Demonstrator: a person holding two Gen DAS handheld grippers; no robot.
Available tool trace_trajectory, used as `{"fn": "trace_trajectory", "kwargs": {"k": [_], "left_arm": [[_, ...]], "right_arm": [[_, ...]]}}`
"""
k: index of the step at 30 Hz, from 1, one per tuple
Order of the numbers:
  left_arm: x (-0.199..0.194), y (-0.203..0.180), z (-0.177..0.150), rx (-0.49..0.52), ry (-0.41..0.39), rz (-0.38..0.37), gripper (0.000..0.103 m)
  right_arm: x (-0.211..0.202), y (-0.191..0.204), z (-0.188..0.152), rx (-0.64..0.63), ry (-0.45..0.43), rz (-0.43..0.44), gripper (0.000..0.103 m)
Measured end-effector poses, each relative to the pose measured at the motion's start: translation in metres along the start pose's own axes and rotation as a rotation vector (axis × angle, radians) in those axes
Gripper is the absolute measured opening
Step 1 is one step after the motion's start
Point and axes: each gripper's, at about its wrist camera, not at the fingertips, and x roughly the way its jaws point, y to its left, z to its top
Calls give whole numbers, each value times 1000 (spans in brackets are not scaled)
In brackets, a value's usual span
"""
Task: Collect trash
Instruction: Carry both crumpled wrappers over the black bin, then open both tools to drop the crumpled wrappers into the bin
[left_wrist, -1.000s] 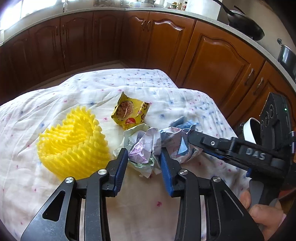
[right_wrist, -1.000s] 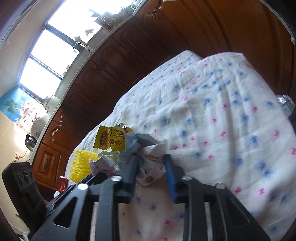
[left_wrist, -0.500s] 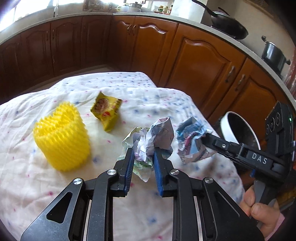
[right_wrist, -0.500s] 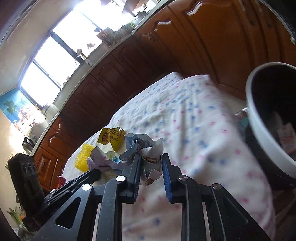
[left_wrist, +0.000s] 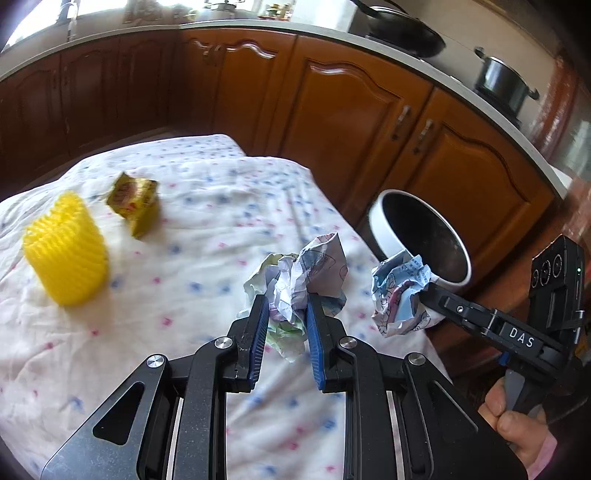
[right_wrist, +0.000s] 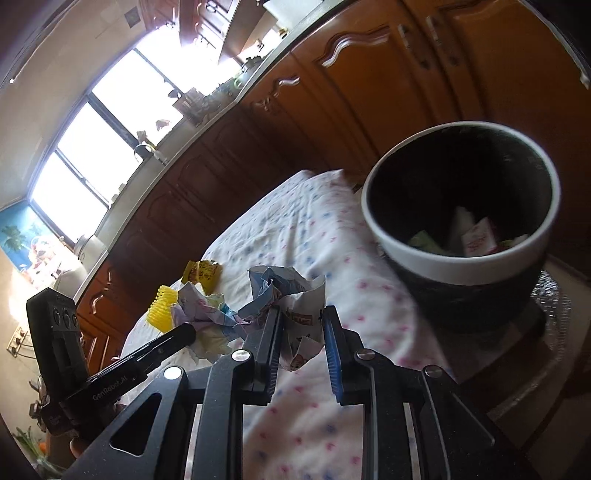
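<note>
The left claw is clenched on a crumpled paper wad, its 2 blue pads pressing the paper from either side and lifting it clear of the tabletop, which is draped in a white cloth dotted blue and pink. Those jaws have just been closing on the wad. The right claw is likewise clenched on a second crumpled wrapper, white with blue print, held above the cloth near the table's edge. In the left view this wrapper hangs in front of the bin, a round dark container with a white rim that stands off the tabletop's far right side. The right view looks down into the bin, where several scraps of paper already lie at the bottom. Still on the cloth, well apart from both claws, sit a yellow foam sleeve standing upright and a yellow snack packet just beyond it. A hand grips the right tool's handle at the lower right.
</note>
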Motion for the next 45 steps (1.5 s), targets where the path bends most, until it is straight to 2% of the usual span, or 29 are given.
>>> {"fn": "trace_trajectory", "kwargs": {"k": [10,19,27,35,45], "left_arm": [[0,-41,1,58,4,-40,19],[9,-77,12,114,2,-68,19],[23,-105,25,161,11,-82,19],[44,-137,55,215,13,-84,19],[87,-171,78,282,67,-68,19]], "right_arm": [[-42,-21,10,-14,-92,-73,22],[-63,-47,26,-1,-151,-131,22],[-66,-62,43,-10,-167,-183,22],[-67,-75,64,-16,-188,-224,22],[-49,-83,84,-46,-148,-292,23]]}}
